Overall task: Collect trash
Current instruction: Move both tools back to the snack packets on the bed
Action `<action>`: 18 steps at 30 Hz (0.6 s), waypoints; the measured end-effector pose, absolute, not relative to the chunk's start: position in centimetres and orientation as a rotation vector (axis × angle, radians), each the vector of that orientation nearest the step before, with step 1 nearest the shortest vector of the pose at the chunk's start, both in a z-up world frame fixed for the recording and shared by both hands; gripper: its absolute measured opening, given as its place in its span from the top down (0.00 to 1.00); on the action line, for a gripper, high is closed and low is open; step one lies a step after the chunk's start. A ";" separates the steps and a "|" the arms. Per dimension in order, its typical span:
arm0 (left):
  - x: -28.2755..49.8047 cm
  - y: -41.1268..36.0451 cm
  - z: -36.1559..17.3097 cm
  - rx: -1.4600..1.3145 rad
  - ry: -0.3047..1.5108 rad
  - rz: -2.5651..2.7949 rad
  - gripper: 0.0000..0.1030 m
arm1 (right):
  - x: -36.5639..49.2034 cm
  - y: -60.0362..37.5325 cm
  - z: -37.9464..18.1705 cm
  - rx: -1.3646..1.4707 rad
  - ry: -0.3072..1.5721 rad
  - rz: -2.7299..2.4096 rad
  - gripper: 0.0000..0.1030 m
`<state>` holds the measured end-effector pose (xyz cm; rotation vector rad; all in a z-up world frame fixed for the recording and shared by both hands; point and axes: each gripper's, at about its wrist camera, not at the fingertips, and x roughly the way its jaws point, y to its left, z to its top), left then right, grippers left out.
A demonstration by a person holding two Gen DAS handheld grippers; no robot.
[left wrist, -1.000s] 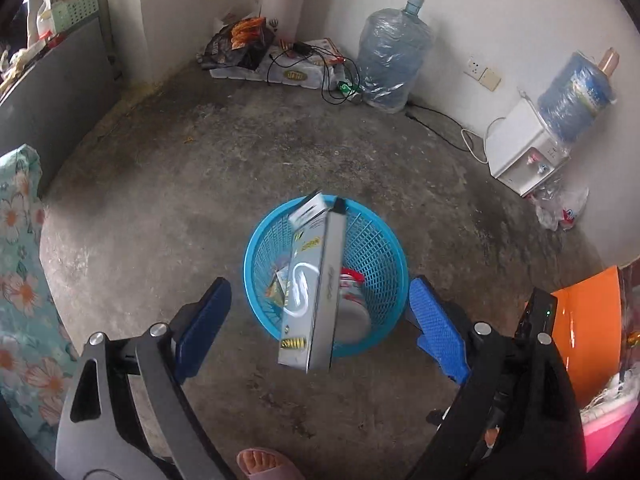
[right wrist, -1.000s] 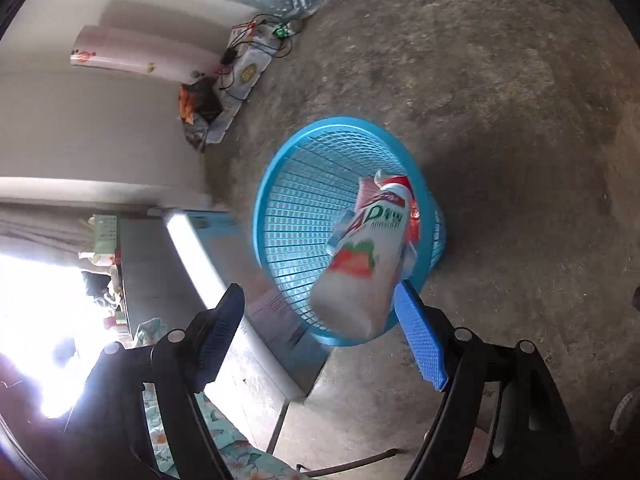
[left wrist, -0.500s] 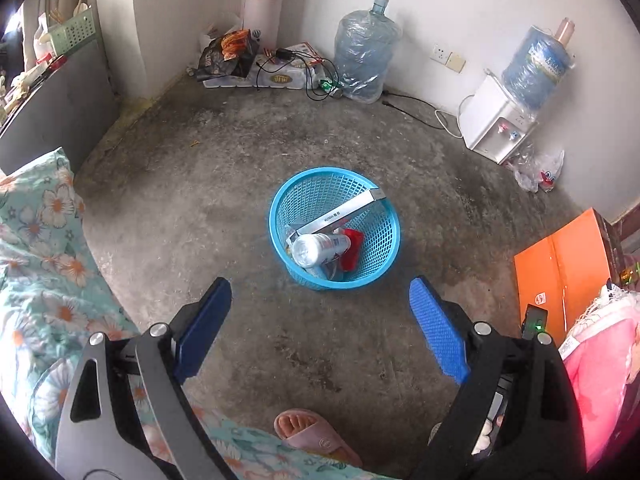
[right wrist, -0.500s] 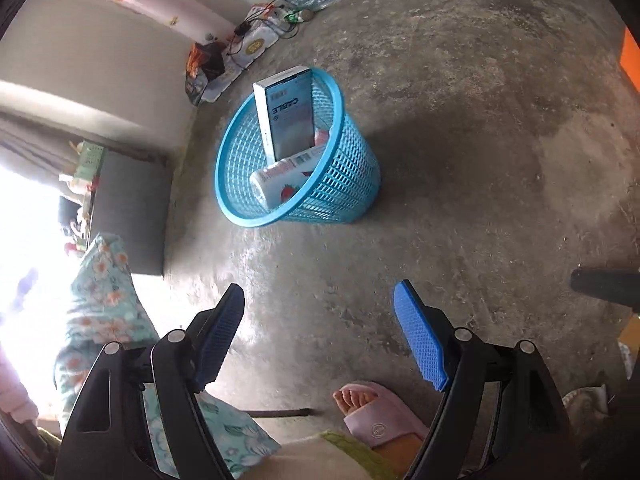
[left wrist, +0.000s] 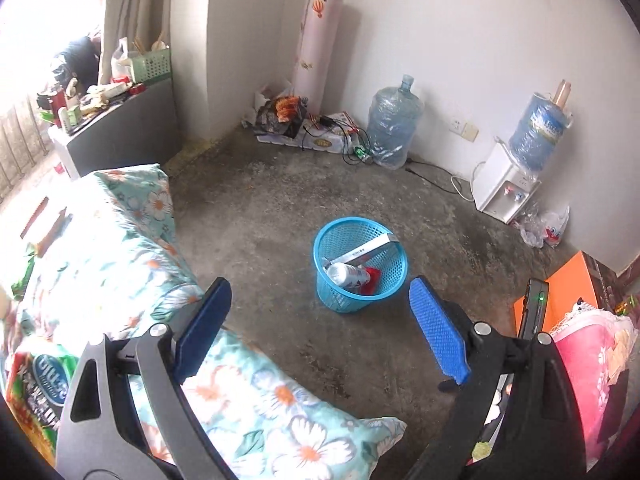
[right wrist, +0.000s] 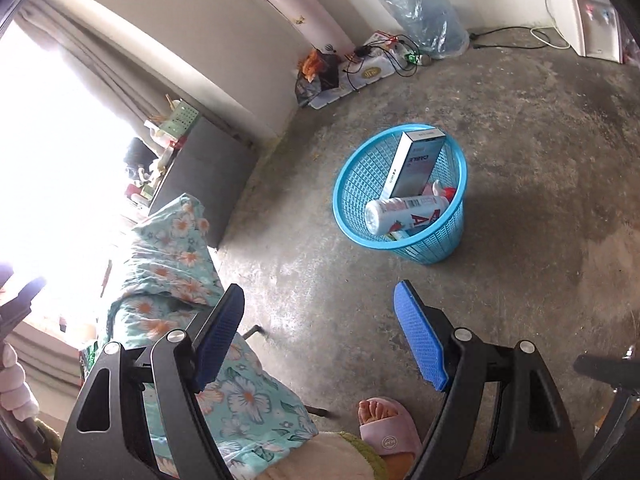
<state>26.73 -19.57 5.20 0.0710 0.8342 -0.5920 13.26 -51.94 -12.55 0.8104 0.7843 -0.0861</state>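
Blue plastic mesh basket (left wrist: 361, 264) stands on bare concrete floor (left wrist: 280, 208), mid-room, well apart from both tools. Inside: long white-and-teal cardboard box (right wrist: 418, 164) leaning on the far rim, top end poking above it; white plastic bottle with red strawberry print (right wrist: 404, 212) lying across the box's foot; red scrap (left wrist: 370, 280) beside it.

Left hand-held gripper (left wrist: 320, 332): jaws spread wide, nothing between them. Right hand-held gripper (right wrist: 320, 332): same, wide apart and empty.

Nearer: floral teal bedding (left wrist: 120, 248) under the left tool; pink slipper (right wrist: 386, 424) on the person's foot below the right tool. Green snack packet (left wrist: 36, 384) lies on the bedding at far left, possibly more trash.

Risk: the box stands tall and off-balance; another item dropped against it could lever it out or tip the light basket.
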 end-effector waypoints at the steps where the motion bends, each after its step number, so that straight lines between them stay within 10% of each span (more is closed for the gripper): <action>1: 26.1 -18.3 6.0 0.063 0.816 -0.573 0.16 | 13.2 -51.9 -12.2 0.812 0.775 -0.075 0.27; 18: 19.2 -0.6 8.5 -0.089 0.714 -0.252 0.16 | 13.9 -46.6 -6.4 0.694 0.756 0.024 0.27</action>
